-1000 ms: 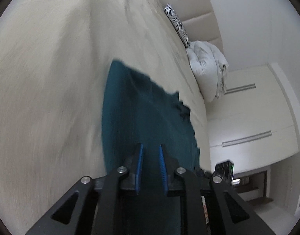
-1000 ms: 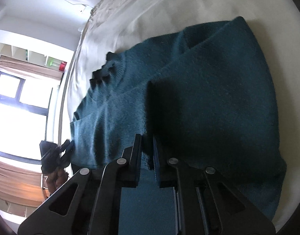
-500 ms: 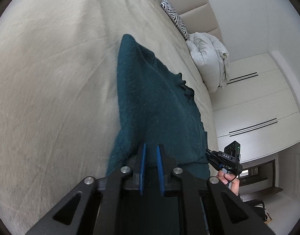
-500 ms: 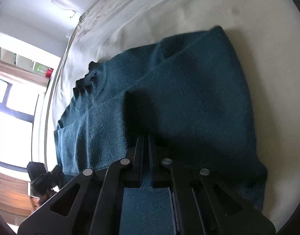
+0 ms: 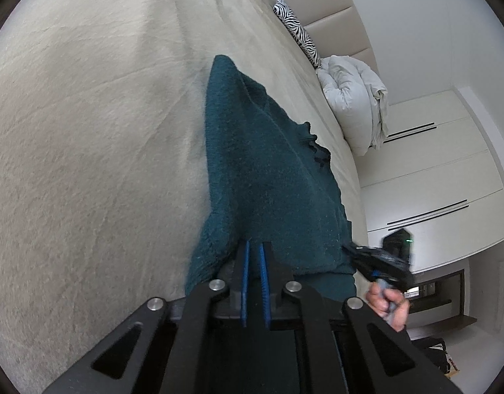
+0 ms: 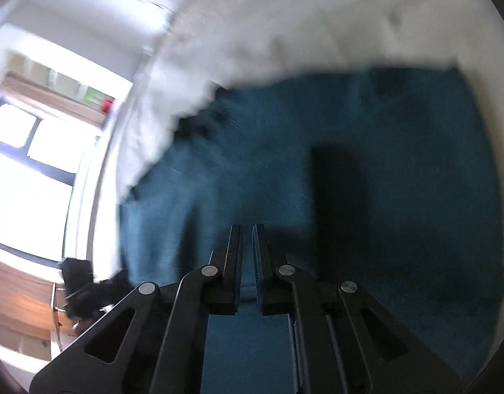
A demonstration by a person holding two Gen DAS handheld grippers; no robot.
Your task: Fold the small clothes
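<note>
A wide bed (image 5: pixel 87 131) covered in a cream, plush spread fills most of the left wrist view, running up to a padded beige headboard (image 5: pixel 324 23). Beyond its far edge stands a white wardrobe (image 5: pixel 442 170) with dark slot handles. A bunched white duvet (image 5: pixel 354 98) lies at the head of the bed, with a zebra-print pillow (image 5: pixel 298 32) just beside it.

The teal knitted sweater (image 5: pixel 271 177) lies on the spread near the bed's edge, already doubled over itself, its dark scalloped collar toward the wardrobe side. In the right wrist view, which is blurred, the sweater (image 6: pixel 350 164) covers most of the frame, with a bright window (image 6: pixel 32 170) off to the left.

The left gripper (image 5: pixel 253 249) is clamped onto the near hem of the sweater — its blue pads are drawn close with the knit pinched between them. The right gripper (image 6: pixel 247 233) is likewise closed on a fold of the teal fabric, which shows in the narrow gap between its black fingers. From the left wrist view, the person's hand (image 5: pixel 388 302) holds the right gripper's handle at the sweater's other corner.
</note>
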